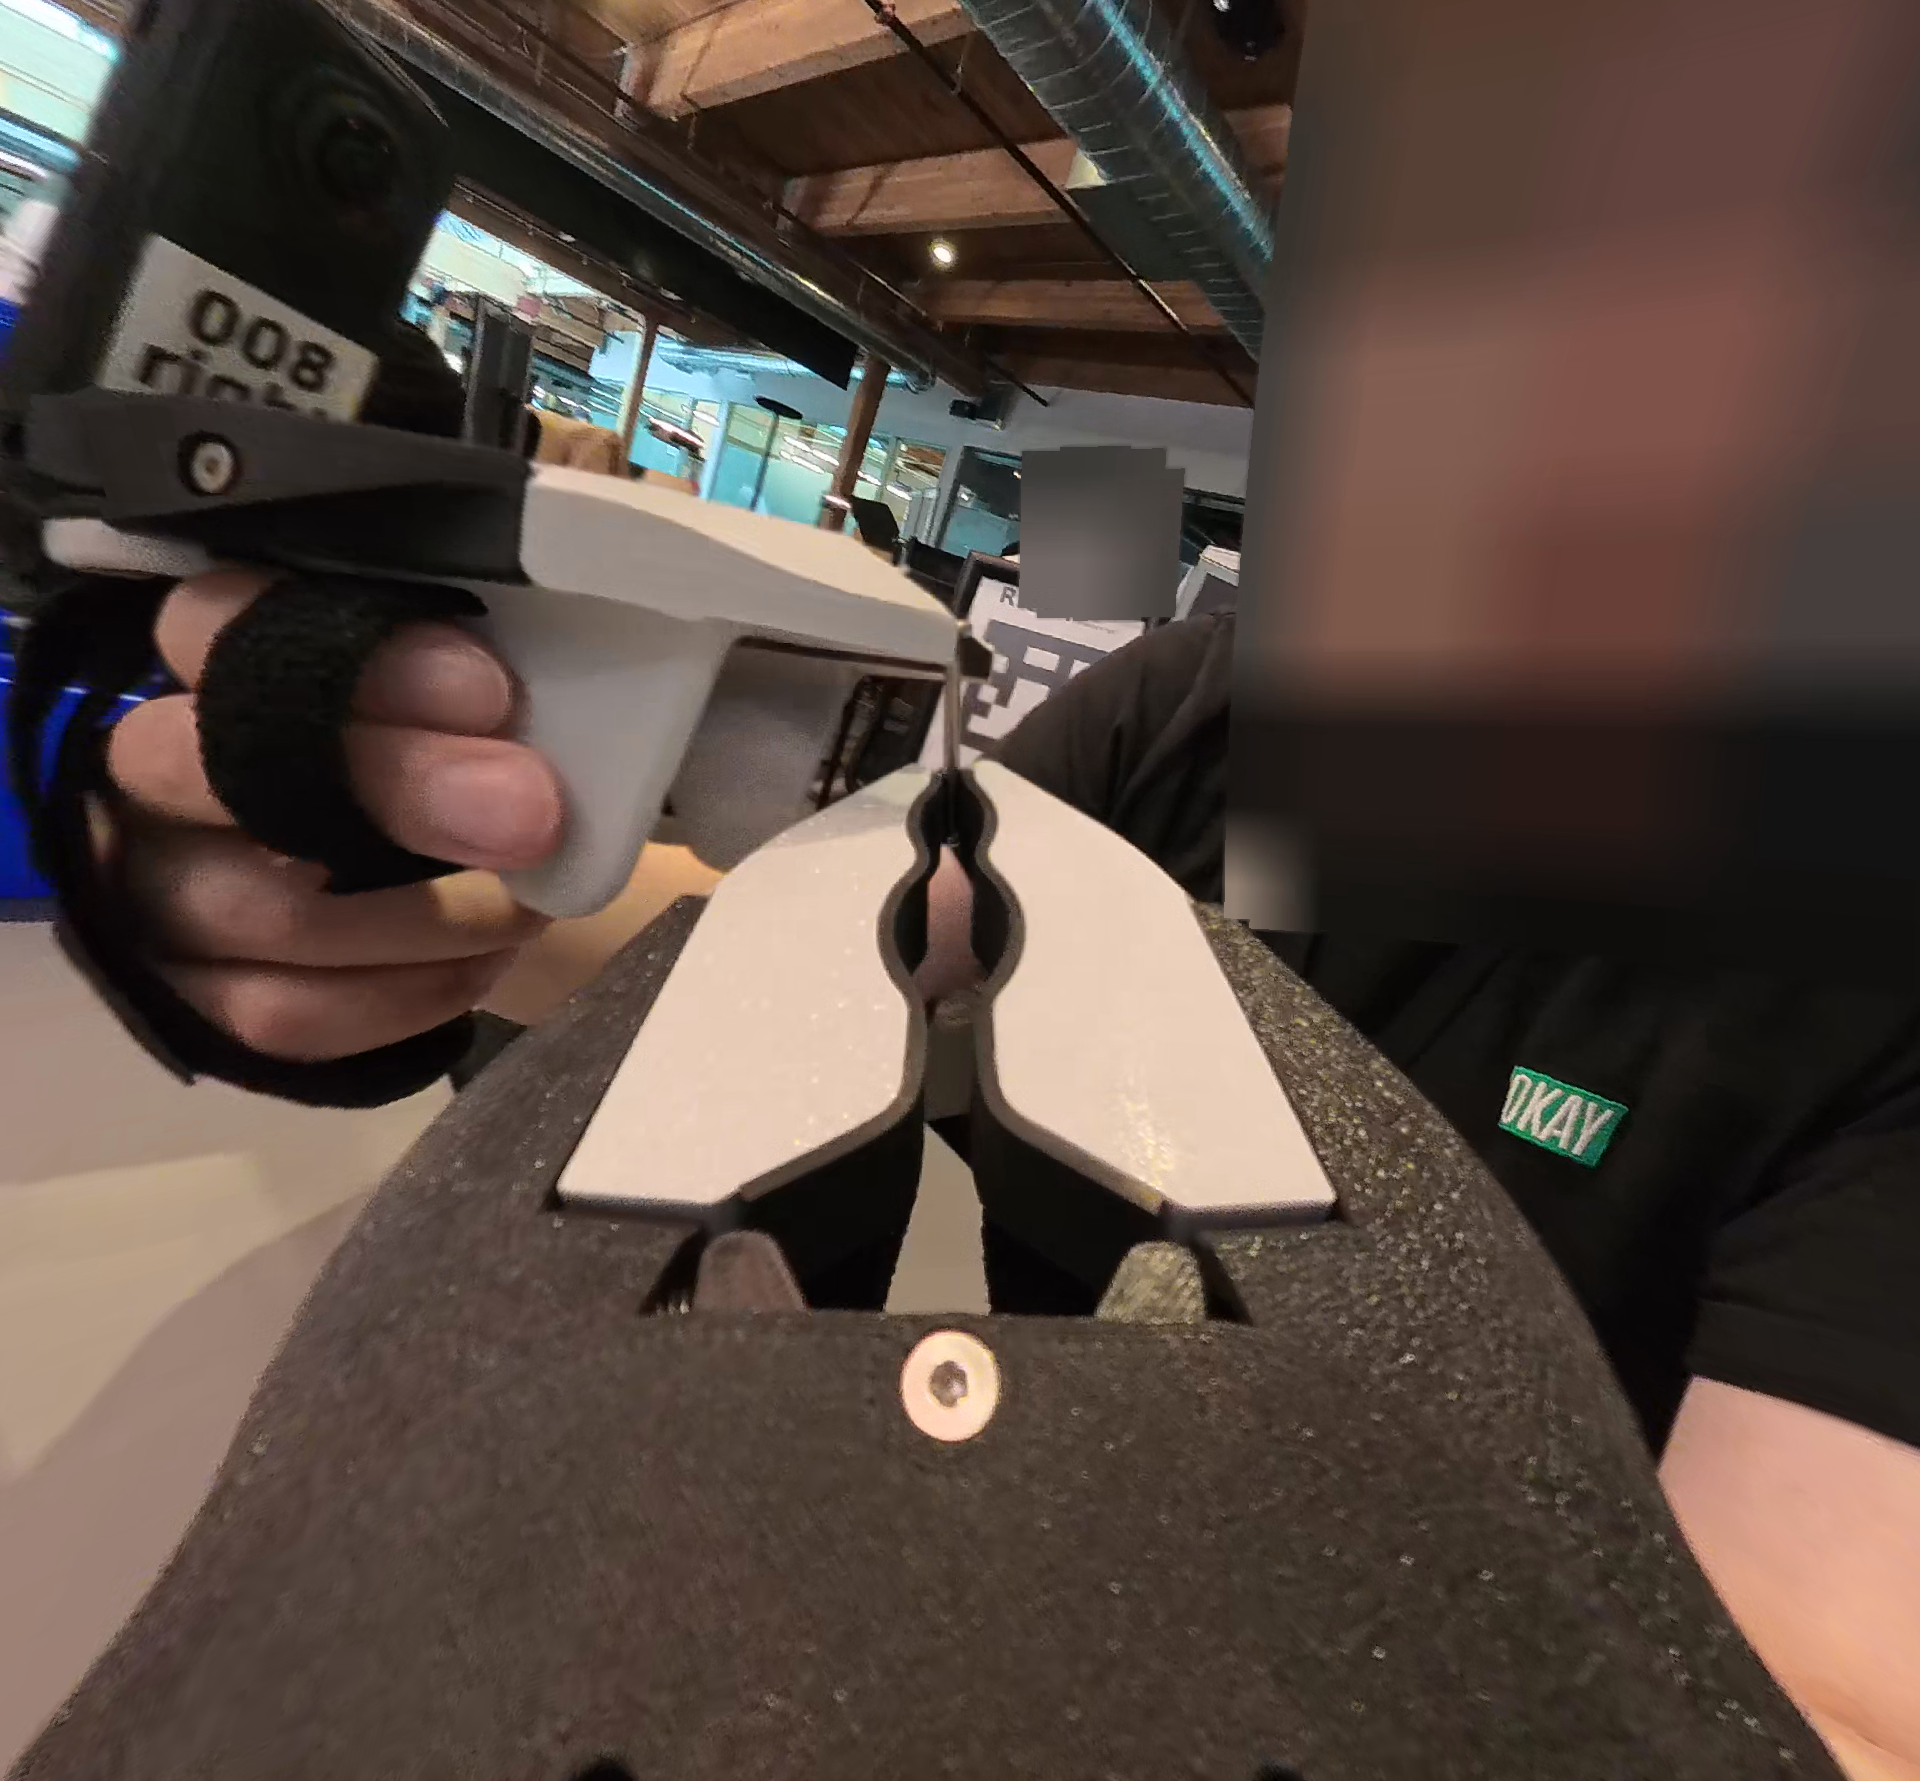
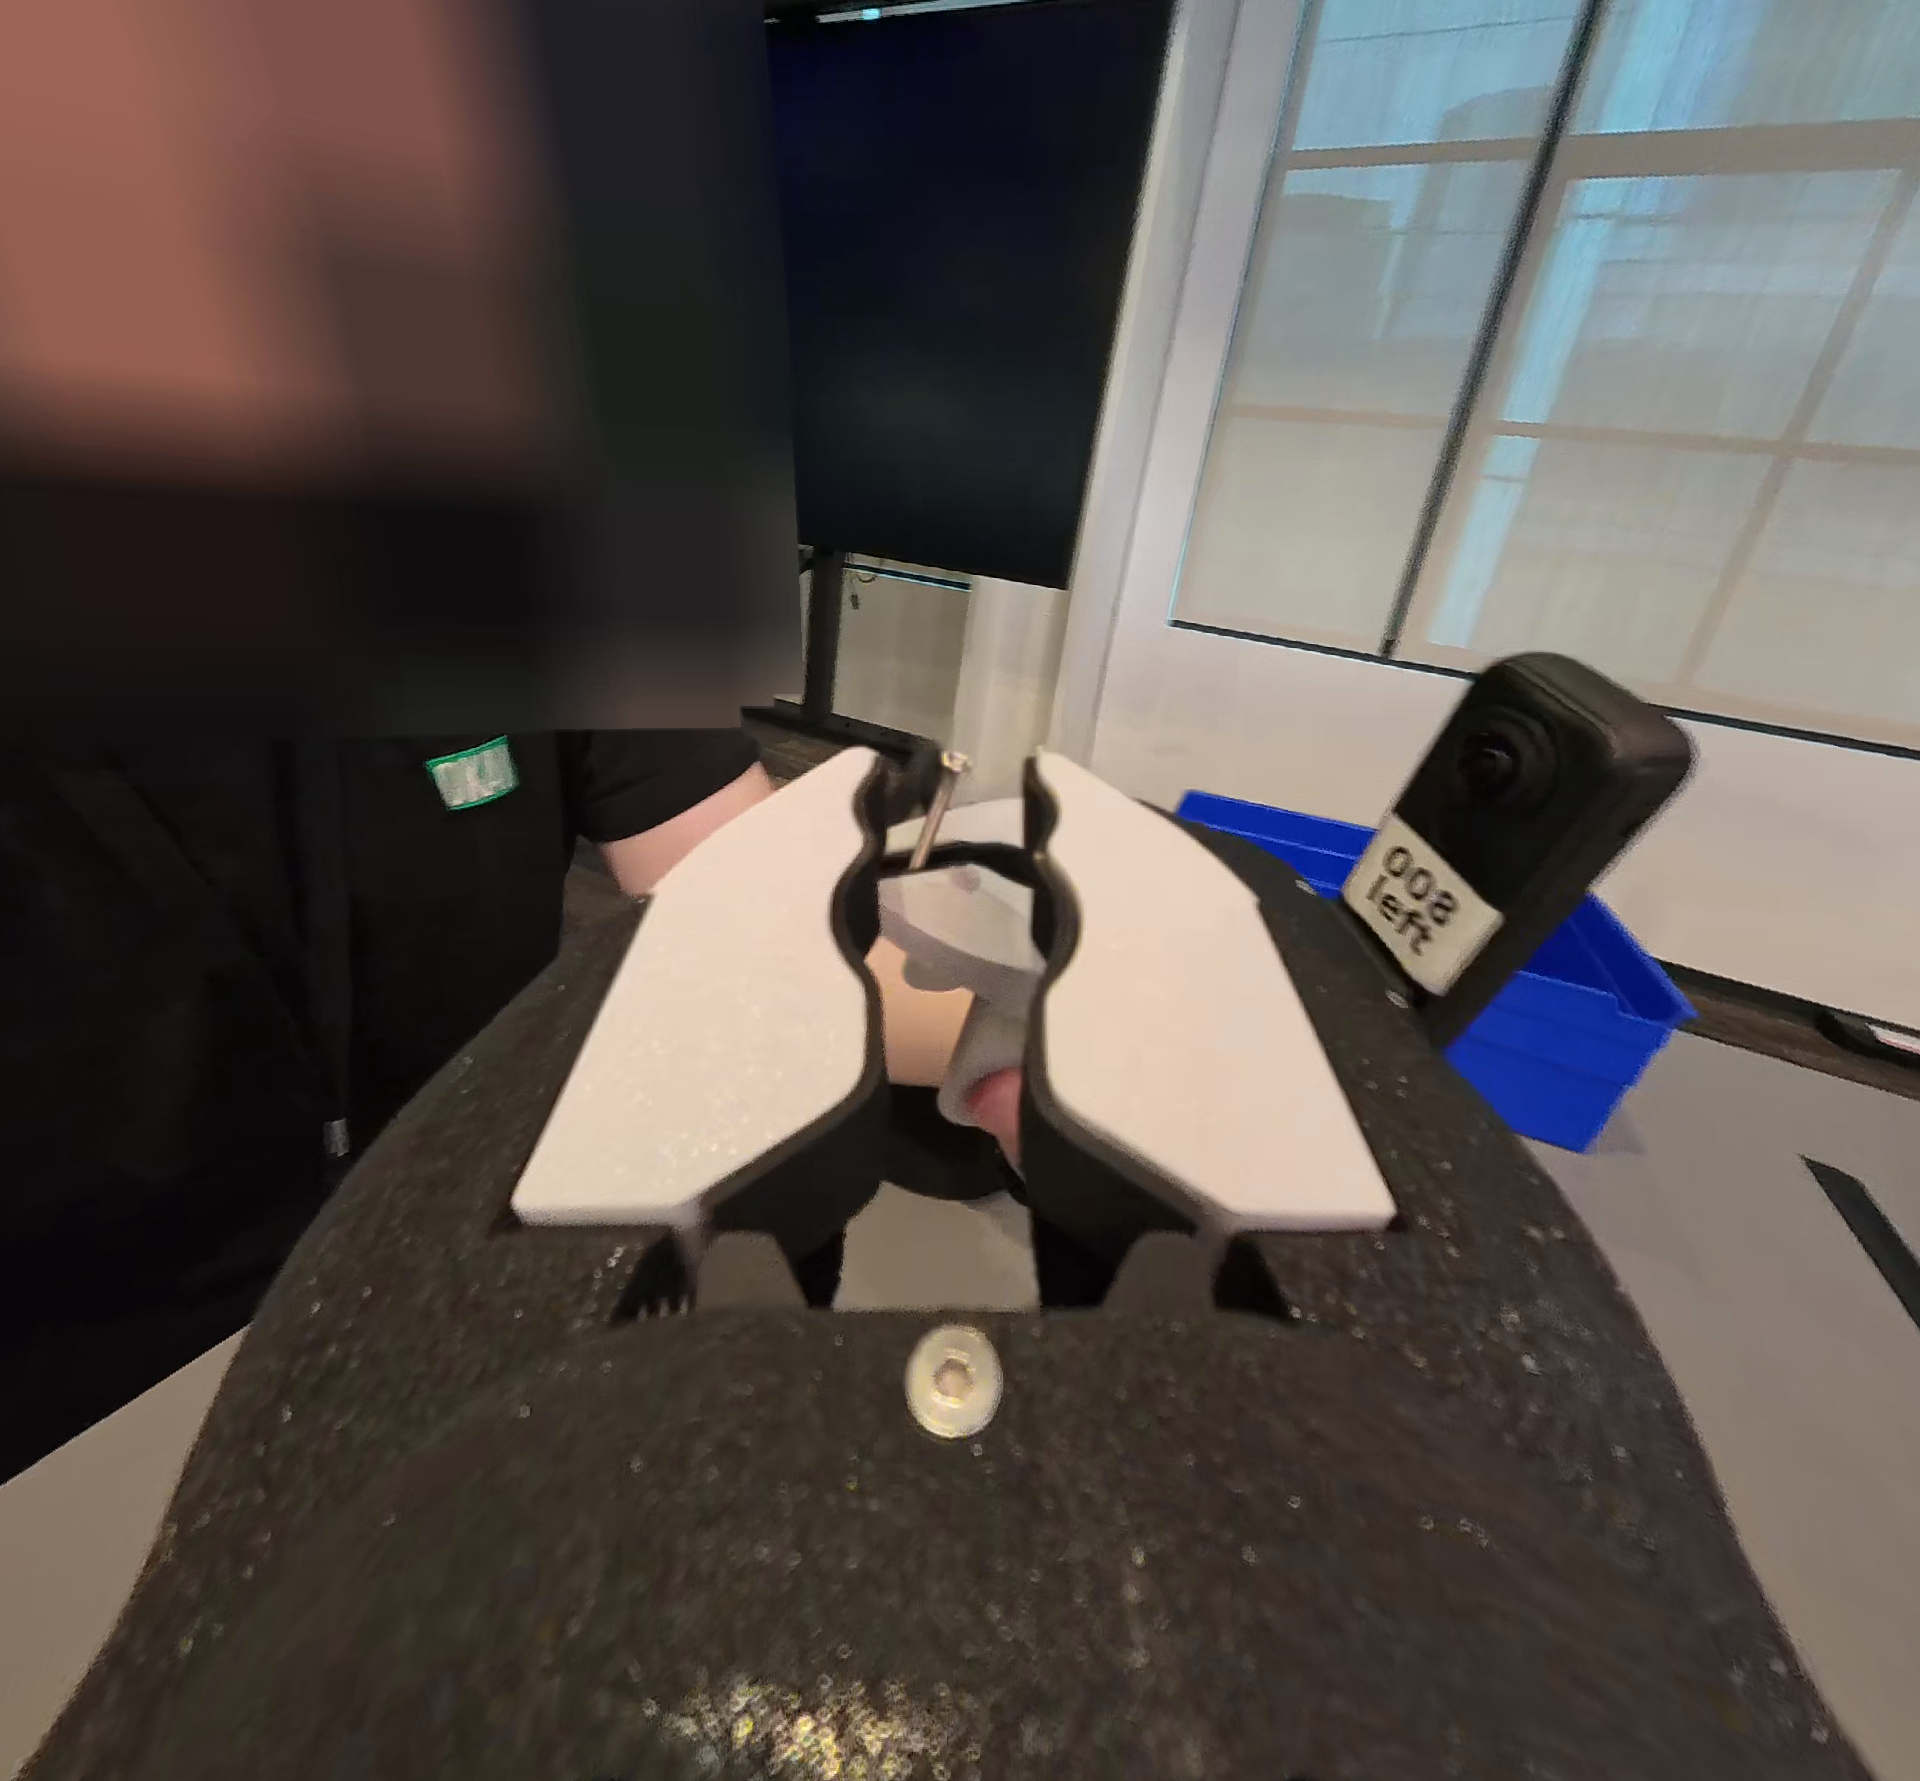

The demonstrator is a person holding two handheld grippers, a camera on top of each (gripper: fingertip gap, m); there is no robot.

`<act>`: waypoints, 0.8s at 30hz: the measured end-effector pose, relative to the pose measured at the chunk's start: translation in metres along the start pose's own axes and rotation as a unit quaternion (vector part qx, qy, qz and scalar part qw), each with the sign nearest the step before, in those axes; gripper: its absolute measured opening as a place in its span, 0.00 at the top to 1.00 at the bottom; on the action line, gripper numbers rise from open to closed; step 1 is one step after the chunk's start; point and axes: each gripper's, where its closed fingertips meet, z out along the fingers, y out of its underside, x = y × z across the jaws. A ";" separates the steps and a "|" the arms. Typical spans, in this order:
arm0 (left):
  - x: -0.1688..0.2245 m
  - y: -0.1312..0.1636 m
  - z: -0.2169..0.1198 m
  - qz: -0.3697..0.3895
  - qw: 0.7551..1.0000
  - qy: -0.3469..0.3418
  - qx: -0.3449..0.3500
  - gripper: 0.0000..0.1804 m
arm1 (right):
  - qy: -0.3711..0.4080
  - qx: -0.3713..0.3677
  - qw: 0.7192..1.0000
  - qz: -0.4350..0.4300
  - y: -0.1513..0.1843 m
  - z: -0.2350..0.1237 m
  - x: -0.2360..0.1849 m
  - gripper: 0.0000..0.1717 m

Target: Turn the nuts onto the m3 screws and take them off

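Jaws of the left gripper (image 1: 953, 781) are clamped on a thin metal screw (image 1: 951, 713); around that screw, the right gripper (image 2: 951, 775) stands apart, beside a blue bin (image 2: 1558, 1025).

Right gripper (image 2: 956, 775) fingers stand apart around screw (image 2: 935, 822); left gripper (image 1: 961, 781) just below blocks descent. Blue bin (image 2: 1558, 1035) occupies tabletop (image 2: 1714, 1212) at right.

Bright daylight, fisheye edges, motion blur
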 end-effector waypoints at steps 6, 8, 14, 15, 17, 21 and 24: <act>-0.031 -0.021 -0.027 0.071 0.983 -0.170 0.024 0.99 | 0.214 -0.014 0.976 -0.035 -0.015 -0.021 0.054 0.81; -0.043 -0.031 -0.038 0.112 0.962 -0.249 0.029 0.99 | 0.275 -0.018 0.959 -0.067 -0.022 -0.028 0.065 0.79; -0.065 -0.060 -0.066 0.207 0.878 -0.425 0.071 0.99 | 0.422 -0.063 0.901 -0.080 -0.024 -0.036 0.091 0.80; -0.068 -0.061 -0.068 0.224 0.862 -0.451 0.065 0.99 | 0.454 -0.072 0.884 -0.082 -0.022 -0.040 0.096 0.82; -0.073 -0.064 -0.072 0.257 0.828 -0.496 0.061 0.99 | 0.486 -0.081 0.865 -0.100 -0.020 -0.039 0.098 0.83; -0.077 -0.066 -0.074 0.278 0.796 -0.534 0.060 0.99 | 0.531 -0.123 0.826 -0.143 -0.015 -0.037 0.101 0.83; -0.080 -0.064 -0.076 0.269 0.793 -0.543 0.060 0.99 | 0.564 -0.144 0.797 -0.158 -0.012 -0.039 0.103 0.83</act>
